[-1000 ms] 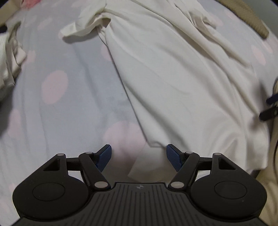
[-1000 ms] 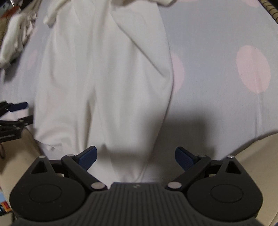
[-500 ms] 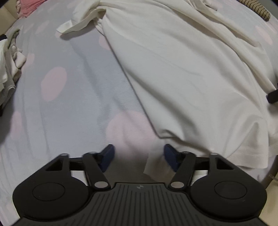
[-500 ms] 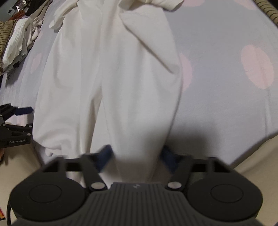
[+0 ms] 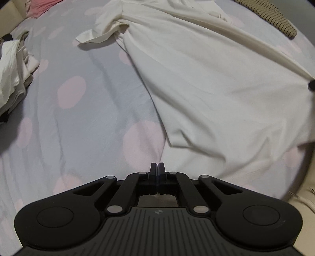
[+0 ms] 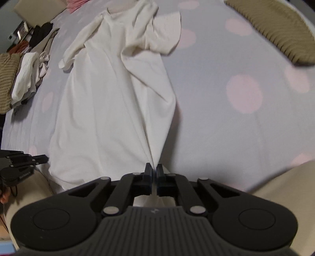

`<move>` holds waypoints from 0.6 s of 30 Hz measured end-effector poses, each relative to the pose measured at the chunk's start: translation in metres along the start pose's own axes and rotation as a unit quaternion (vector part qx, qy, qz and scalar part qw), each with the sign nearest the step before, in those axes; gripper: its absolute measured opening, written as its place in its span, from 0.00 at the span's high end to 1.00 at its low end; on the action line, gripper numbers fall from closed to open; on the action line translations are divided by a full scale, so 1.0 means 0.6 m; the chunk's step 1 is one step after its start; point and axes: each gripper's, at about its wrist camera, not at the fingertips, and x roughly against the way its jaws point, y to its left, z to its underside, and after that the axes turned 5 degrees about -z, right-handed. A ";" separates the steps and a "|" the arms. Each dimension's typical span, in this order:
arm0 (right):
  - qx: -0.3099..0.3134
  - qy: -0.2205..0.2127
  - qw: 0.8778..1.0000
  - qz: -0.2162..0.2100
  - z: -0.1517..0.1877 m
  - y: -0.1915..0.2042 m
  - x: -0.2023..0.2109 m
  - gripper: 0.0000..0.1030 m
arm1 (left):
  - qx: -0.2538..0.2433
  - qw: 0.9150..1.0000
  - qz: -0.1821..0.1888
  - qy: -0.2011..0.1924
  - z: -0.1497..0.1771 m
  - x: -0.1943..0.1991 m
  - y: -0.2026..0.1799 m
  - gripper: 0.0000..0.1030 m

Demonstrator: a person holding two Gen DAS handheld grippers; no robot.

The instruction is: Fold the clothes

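Note:
A white T-shirt (image 5: 206, 88) lies spread on a grey sheet with pink dots (image 5: 88, 118), collar and sleeves at the far end. My left gripper (image 5: 157, 167) is at the shirt's near hem corner. Its jaws are closing and its pads meet, with the thin hem running in between them. My right gripper (image 6: 154, 167) is at the other hem corner of the shirt (image 6: 110, 102). Its jaws are closing on a pinch of cloth that rises in a taut ridge. Each gripper shows in the other's view: the left gripper (image 6: 42, 158), the right gripper (image 5: 311, 85).
A pile of pale clothes (image 6: 25, 78) lies at the left side of the sheet (image 6: 226, 128), with dark items (image 6: 41, 31) behind it. An olive ribbed cushion (image 6: 279, 33) sits far right. A pink garment (image 5: 39, 7) lies far left. The beige bed edge (image 6: 285, 187) runs along the near side.
Both grippers went from wide open to shut on the shirt's near hem. The right one rose, lifting its corner into a ridge. The left one shifted across the sheet.

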 end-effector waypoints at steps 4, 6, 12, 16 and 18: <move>0.033 0.008 0.998 0.045 -0.036 -0.034 0.044 0.98 | 0.005 1.000 0.001 0.002 0.001 0.009 0.024 1.00; 0.026 0.020 0.998 0.050 -0.026 -0.057 0.045 0.98 | 0.003 1.000 -0.001 0.009 0.002 0.009 0.025 1.00; 0.026 0.062 0.997 0.050 -0.010 -0.100 -0.032 0.82 | -0.041 0.999 0.014 0.009 -0.017 -0.008 0.004 0.30; 0.030 0.053 0.998 0.023 0.008 -0.105 -0.022 0.28 | -0.157 0.987 -0.011 -0.027 -0.006 0.005 -0.053 0.27; 0.069 0.047 0.996 0.031 0.020 -0.089 0.001 0.28 | -0.221 0.974 -0.031 -0.035 0.002 0.007 -0.081 0.27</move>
